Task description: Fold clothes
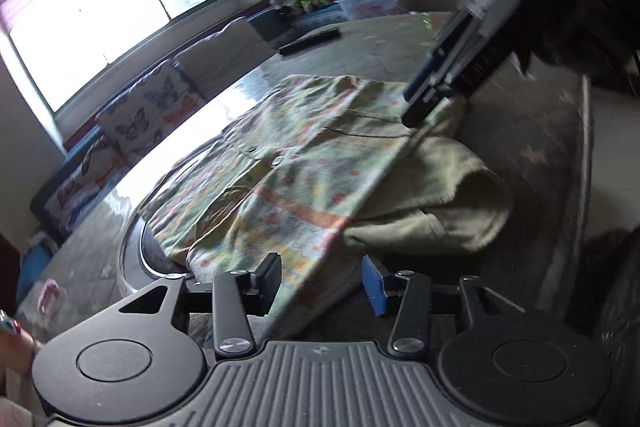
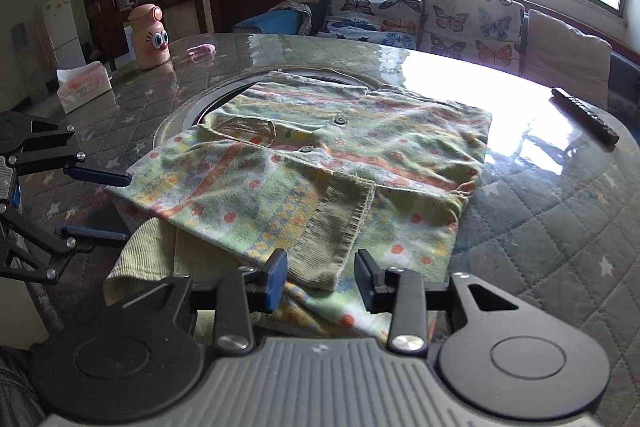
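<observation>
A child's buttoned shirt (image 2: 320, 163), patterned in green, yellow and orange, lies partly folded on the table, with a sleeve laid across its front. The sleeve's olive ribbed cuff (image 2: 340, 227) reaches into the gap of my right gripper (image 2: 320, 279), which stands open at the shirt's near edge. My left gripper (image 2: 96, 207) is open at the shirt's left edge, one finger above the cloth edge and one below. In the left wrist view the shirt (image 1: 288, 167) runs between the open fingers of the left gripper (image 1: 322, 283). The right gripper (image 1: 426, 99) sits at its far corner.
The shirt partly covers a round turntable (image 2: 180, 115) on the quilted, glass-topped table (image 2: 560, 207). A pink cartoon bottle (image 2: 150, 37) and a tissue pack (image 2: 82, 87) stand at the far left. A black remote (image 2: 584, 121) lies at the right. A sofa with butterfly cushions (image 2: 460, 23) is behind.
</observation>
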{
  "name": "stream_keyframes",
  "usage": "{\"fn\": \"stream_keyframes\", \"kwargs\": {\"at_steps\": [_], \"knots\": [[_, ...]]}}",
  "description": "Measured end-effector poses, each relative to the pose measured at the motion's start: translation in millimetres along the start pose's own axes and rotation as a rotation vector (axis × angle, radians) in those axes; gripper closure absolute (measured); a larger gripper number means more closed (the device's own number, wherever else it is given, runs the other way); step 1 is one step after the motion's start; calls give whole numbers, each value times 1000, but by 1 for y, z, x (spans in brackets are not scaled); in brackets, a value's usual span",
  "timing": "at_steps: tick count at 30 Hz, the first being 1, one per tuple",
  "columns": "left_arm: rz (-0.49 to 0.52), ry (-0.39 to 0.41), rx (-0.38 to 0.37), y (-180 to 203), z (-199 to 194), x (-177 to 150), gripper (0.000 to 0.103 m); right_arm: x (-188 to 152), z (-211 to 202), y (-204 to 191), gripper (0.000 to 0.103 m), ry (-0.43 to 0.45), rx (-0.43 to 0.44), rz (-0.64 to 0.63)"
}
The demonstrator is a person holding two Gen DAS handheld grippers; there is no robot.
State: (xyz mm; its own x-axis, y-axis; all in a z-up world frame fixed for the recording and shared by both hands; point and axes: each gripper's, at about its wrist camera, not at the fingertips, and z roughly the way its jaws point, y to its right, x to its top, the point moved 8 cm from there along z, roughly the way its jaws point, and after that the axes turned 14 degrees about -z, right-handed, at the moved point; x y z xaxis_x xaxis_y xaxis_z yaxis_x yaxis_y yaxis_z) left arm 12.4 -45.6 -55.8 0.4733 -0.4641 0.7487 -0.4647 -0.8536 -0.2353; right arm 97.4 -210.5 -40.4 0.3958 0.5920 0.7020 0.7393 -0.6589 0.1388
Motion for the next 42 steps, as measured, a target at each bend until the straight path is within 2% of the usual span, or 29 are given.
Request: {"fn": "stream_keyframes", "kwargs": {"at_steps": [10, 12, 13, 15, 17, 18, 19, 21, 23, 26, 29, 30, 31, 34, 36, 37, 39, 42], "knots": [[22, 88, -82, 26, 12, 18, 56, -18, -16, -1, 58, -30, -46, -56], [1, 99, -98, 26, 14, 22, 74, -20, -18, -4, 58, -30, -49, -78], [-15, 102, -106, 26, 14, 25, 77, -20, -19, -6, 58, -26, -46, -94], [-64, 110, -118, 22, 14, 30, 90, -20, -20, -11, 57, -19, -41, -128], [-137, 115, -122, 13, 12, 37, 94, -20, -21, -16, 56, -11, -36, -162], [-176, 115, -118, 7, 13, 41, 96, -20, -21, -19, 53, -8, -34, -179], [-214, 114, -114, 0, 14, 46, 97, -20, -22, -22, 46, -4, -31, -195], [-284, 112, -114, -12, 16, 54, 98, -20, -23, -27, 43, 4, -26, -229], [-344, 109, -125, -23, 19, 61, 98, -20, -24, -32, 43, 11, -21, -263], [-359, 108, -125, -29, 20, 65, 98, -8, -16, -43, 44, 52, -29, -332], [-361, 99, -132, -30, 21, 65, 97, 3, 1, -49, 52, 57, 2, -336], [-361, 94, -130, -30, 20, 63, 97, 5, 7, -49, 58, 52, 16, -329], [-360, 90, -128, -31, 19, 61, 96, 6, 11, -49, 70, 47, 34, -318], [-350, 79, -117, -33, 13, 54, 92, 12, 15, -43, 83, 41, 72, -259], [-329, 78, -99, -34, 6, 47, 79, 18, 12, -38, 85, 50, 85, -224], [-315, 76, -84, -35, 2, 43, 76, 20, 11, -36, 88, 54, 92, -207], [-285, 65, -63, -35, -3, 33, 60, 24, 9, -33, 88, 60, 98, -183], [-233, 46, -28, -32, -8, 18, 58, 30, 8, -28, 89, 68, 104, -149]]}}
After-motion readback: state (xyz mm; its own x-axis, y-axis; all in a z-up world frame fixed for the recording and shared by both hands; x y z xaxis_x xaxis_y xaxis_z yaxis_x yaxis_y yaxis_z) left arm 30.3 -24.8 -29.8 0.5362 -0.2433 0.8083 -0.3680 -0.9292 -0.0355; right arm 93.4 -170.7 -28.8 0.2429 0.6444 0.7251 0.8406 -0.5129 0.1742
